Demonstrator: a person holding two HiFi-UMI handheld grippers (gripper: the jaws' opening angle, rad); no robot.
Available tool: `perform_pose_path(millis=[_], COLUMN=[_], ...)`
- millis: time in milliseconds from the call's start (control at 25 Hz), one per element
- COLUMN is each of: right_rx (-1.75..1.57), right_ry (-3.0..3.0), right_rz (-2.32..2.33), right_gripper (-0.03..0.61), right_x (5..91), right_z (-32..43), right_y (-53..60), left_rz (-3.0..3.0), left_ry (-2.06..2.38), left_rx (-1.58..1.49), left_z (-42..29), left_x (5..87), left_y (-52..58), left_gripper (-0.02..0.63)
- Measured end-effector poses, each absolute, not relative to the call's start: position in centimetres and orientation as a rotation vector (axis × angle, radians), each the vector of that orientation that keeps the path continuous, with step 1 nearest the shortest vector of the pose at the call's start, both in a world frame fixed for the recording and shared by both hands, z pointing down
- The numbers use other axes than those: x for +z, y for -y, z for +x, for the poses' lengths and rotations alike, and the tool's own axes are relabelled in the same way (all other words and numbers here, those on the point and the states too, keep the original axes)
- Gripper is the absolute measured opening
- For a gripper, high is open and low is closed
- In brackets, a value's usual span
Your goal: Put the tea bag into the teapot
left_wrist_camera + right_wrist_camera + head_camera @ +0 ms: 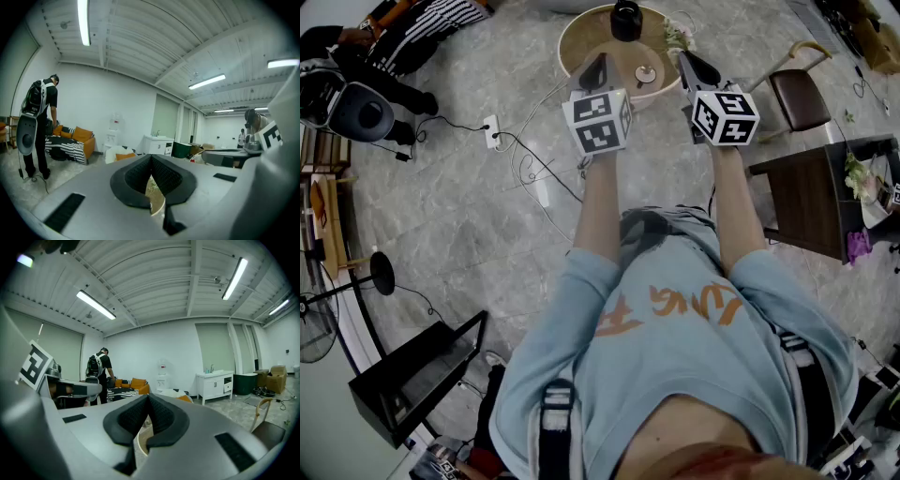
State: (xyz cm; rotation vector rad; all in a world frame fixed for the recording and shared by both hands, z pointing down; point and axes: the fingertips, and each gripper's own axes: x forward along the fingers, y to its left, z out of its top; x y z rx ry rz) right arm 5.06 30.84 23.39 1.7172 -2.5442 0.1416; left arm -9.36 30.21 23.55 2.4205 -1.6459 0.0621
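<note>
Head view looks down on a person holding both tools out nearly level over the near edge of a round table [586, 33]. The left gripper [600, 64] and the right gripper [687, 58] are each clenched on nothing: their own views show the ribbed pads pressed together, with only the table's rim below them. A dark teapot [625, 19] stands at the table's far side. Nearer, between the two grippers, lies a small pale dish [646, 75] with something on it. That is probably the tea bag, though it is too small to tell.

The task looks not yet begun. To pick well, I judge one gripper should open, tip down over the dish and pinch the bag or its string lightly. Whether the teapot's lid is on cannot be made out.

A sprig of flowers [675, 37] on the table's right side sits close to the right gripper's path. A brown chair [799, 98] stands right of the table, and cables [530, 155] trail left of it, neither in the way.
</note>
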Motion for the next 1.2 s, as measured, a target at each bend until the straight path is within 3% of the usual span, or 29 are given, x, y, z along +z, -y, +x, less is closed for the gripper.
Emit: perform_pose_path(millis=[1200], right_rx=[0.107], right_ry=[2.617], right_rz=[1.769], right_gripper=[0.014], right_x=[20.6], right_z=[4.6], right_y=[-29.3], left_rz=[2.415], left_ry=[1.594], left_rx=[0.02], left_z=[-11.3], left_x=[23.6], left_y=[-28.1], left_gripper=[0.025])
